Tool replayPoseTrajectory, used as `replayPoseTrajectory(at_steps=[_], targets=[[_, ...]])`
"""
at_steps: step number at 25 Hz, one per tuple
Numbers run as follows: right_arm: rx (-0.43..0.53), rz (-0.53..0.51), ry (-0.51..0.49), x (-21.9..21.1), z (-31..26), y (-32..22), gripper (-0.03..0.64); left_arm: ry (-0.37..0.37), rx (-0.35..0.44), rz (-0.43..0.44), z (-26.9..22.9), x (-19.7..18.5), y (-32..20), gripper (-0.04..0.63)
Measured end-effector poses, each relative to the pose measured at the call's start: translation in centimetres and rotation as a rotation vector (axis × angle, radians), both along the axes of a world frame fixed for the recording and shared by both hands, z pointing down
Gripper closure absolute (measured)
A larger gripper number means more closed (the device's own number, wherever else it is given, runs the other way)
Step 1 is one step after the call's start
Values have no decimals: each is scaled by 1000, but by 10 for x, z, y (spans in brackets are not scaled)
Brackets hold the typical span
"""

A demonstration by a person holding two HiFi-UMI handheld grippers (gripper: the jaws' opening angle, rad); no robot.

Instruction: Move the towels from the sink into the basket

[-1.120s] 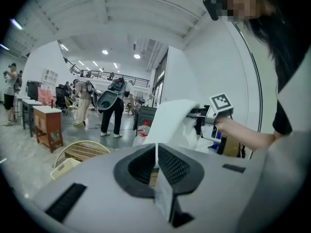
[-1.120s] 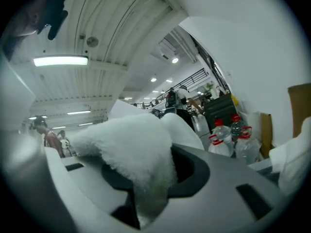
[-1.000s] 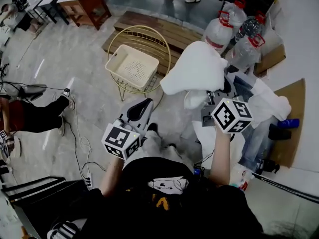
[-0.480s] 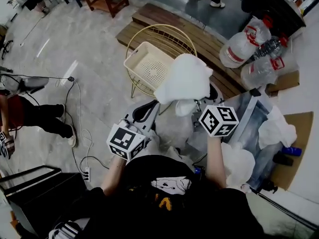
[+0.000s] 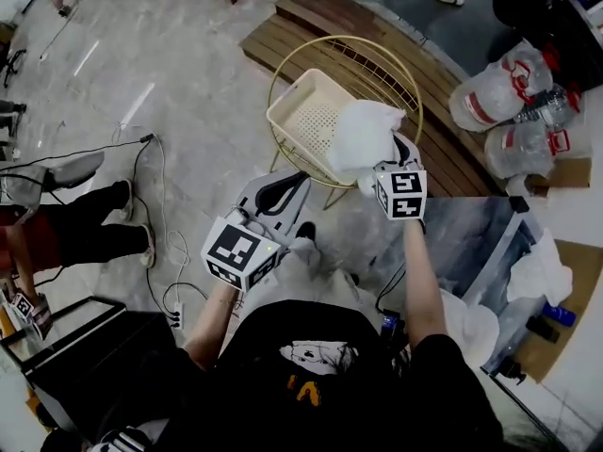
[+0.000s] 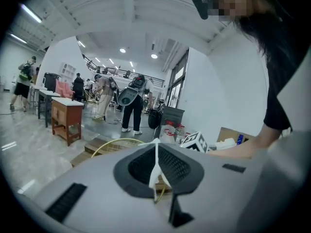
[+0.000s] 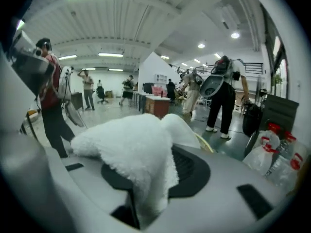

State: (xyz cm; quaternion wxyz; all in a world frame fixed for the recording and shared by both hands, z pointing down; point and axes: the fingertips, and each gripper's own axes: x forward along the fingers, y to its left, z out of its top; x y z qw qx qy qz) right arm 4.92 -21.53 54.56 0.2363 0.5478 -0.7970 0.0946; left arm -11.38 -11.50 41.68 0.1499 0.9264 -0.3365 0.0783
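Note:
A cream plastic basket (image 5: 294,121) sits in a round gold wire stand (image 5: 377,50) on the floor. My right gripper (image 5: 382,161) is shut on a white fluffy towel (image 5: 363,135), which hangs over the basket's near right corner. In the right gripper view the towel (image 7: 138,152) drapes over the jaws and hides their tips. My left gripper (image 5: 286,181) hovers lower left of the basket with its jaws shut and nothing in them (image 6: 156,152). The grey sink (image 5: 466,238) lies at the right, with more white towels (image 5: 542,266) beside it.
A wooden pallet (image 5: 325,17) lies behind the stand. Large plastic water bottles (image 5: 495,102) stand at the right. A seated person's leg (image 5: 85,229) and floor cables (image 5: 155,205) are at the left, and a black rack (image 5: 75,351) at the lower left.
The right gripper has carried the towel away from the sink and leftward to above the basket's corner. The left gripper stays shut and has barely shifted.

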Motion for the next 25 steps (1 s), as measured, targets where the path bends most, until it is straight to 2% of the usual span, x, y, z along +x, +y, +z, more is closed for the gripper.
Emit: replayPoseTrajectory(at_steps=[4,8,12,14,15,17,18,21,25], targets=[[-159,-95,128,-21,93,-28,479,-26,-10,-18,10,-20,-18,575],[-360,-172,236,-44,185,-30,472,-43,-44,-60,25,-45,-25,575],[-572,-176,235,-54,256,-10,454,-57,-90,-91,43,-61,-29,575],[-637,-148,212,-58,273,-4,438,-66,-97,-95,46,-67,-32,575],[-652,-132,204,-58,275,-4,422,-71,-96,-96,47,-69,-34,575],[-658,-108,175,-59,269,-8,335,-76,-93,-95,45,-72,-39,575],[-654,-97,150,-60,263,-9,314,-77,-92,-93,44,-73,-41,575],[-610,-60,77,-57,238,-5,314,-72,-89,-78,41,-72,-46,575],[-490,-20,30,-38,180,6,337,-66,-73,-18,37,-55,-49,575]])
